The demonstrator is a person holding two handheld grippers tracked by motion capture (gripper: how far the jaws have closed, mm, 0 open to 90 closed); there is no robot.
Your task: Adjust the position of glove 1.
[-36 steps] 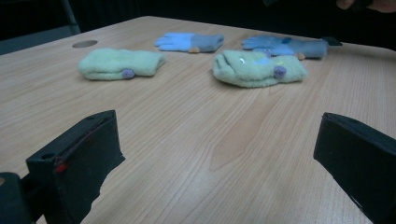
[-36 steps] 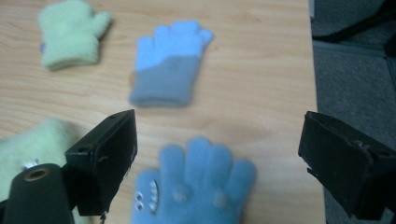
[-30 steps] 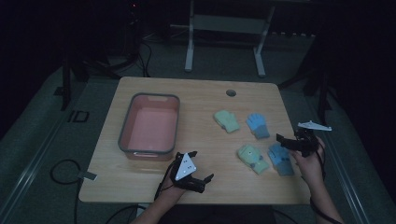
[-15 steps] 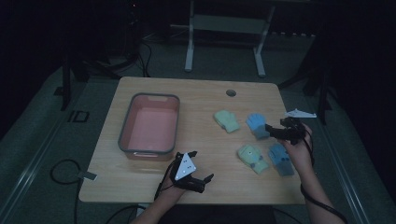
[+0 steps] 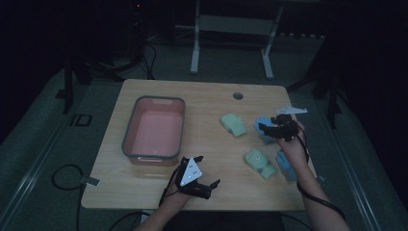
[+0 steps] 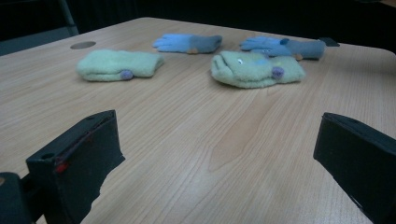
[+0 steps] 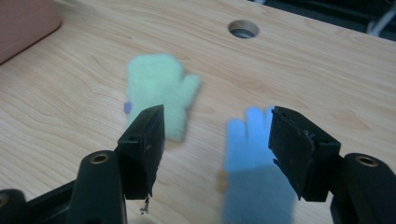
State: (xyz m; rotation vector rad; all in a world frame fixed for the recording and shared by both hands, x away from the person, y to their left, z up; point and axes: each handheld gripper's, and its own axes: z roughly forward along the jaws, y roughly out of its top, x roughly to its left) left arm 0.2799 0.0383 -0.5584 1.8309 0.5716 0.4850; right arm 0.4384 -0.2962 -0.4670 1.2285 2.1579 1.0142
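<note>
Blue glove [image 5: 263,126] lay flat on the table [image 5: 207,103], just right of a green mitten [image 5: 234,124], as the right gripper [image 5: 267,128] hung over it, having moved up from the near right edge since a second earlier. Its jaws had just been closing, partly open, gripping nothing. The left gripper [image 5: 204,180] rested wide open and empty by the pink bin [image 5: 154,130], unmoved.

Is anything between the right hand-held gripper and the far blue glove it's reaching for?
Nothing visible. The right hand-held gripper hangs open right over the blue glove, its jaws just closing, nothing gripped. The green mitten lies off to one side.
</note>
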